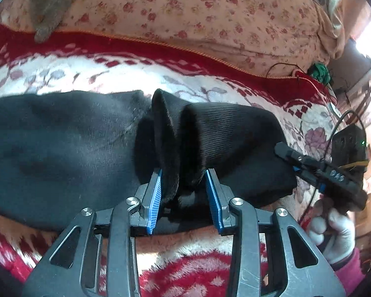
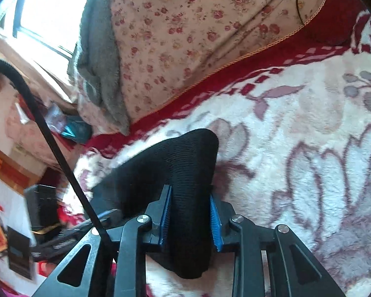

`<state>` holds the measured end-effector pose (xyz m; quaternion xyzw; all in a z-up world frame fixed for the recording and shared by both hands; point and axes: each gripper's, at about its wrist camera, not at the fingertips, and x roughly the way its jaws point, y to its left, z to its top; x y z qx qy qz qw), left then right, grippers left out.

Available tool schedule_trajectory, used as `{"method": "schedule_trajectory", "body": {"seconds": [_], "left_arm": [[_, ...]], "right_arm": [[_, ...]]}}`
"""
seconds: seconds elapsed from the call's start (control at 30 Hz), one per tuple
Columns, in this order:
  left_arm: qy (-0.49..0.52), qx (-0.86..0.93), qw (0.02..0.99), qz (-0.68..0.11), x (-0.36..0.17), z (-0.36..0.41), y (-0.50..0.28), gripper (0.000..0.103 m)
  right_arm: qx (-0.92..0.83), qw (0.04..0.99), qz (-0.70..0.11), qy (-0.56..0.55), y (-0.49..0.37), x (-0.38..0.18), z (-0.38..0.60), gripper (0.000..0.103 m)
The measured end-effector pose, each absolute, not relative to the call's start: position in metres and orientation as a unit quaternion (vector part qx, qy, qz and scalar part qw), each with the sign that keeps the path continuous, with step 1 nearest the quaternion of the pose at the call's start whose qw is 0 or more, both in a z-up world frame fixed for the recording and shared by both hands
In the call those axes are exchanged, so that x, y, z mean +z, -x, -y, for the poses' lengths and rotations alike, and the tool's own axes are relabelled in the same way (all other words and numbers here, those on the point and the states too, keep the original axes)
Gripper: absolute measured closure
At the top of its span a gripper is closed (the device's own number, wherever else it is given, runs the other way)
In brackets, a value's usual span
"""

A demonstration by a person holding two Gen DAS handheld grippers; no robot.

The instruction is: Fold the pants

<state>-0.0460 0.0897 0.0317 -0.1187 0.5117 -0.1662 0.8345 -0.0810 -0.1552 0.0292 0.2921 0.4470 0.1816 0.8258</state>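
Left gripper [image 1: 183, 193]: dark grey metal linkage arms with triangular cut-outs and scuffed faces, four round silver screws across the joints. Fingers [image 1: 153, 201] carry bright blue ribbed pads.

Right gripper [image 2: 190, 220]: same build but black, silver screws at the pivots, blue ribbed pads on the fingers [image 2: 215, 225]. A black sheathed cable [image 2: 49, 133] runs up from its left side.

Right hand [image 1: 334, 232]: white knit glove, pink sleeve [image 1: 350, 267] at the wrist. Pale lettering on that gripper's side, not legible.
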Motion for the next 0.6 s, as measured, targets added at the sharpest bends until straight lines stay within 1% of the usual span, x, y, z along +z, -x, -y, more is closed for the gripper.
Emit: {"method": "schedule_trajectory", "body": {"seconds": [0.1,0.17,0.33,0.6], "left_arm": [[0.13,-0.138,0.836,-0.515,0.024,-0.097,0.043,0.069],[0.145,-0.139,0.832,-0.517,0.024,-0.102,0.043,0.069],[0.116,-0.104,0.85,-0.503,0.036,-0.106,0.047,0.069],[0.11,-0.063,0.864,-0.488,0.048,-0.13,0.056,0.069]], "right_arm": [[0.163,0.823,-0.455,-0.297,0.078,0.021,0.158,0.067],[0.159,0.826,-0.455,-0.292,0.078,0.024,0.159,0.067],[0.14,0.861,-0.428,-0.236,0.086,0.054,0.159,0.067],[0.218,0.866,-0.399,-0.21,0.086,0.087,0.123,0.066]]}}
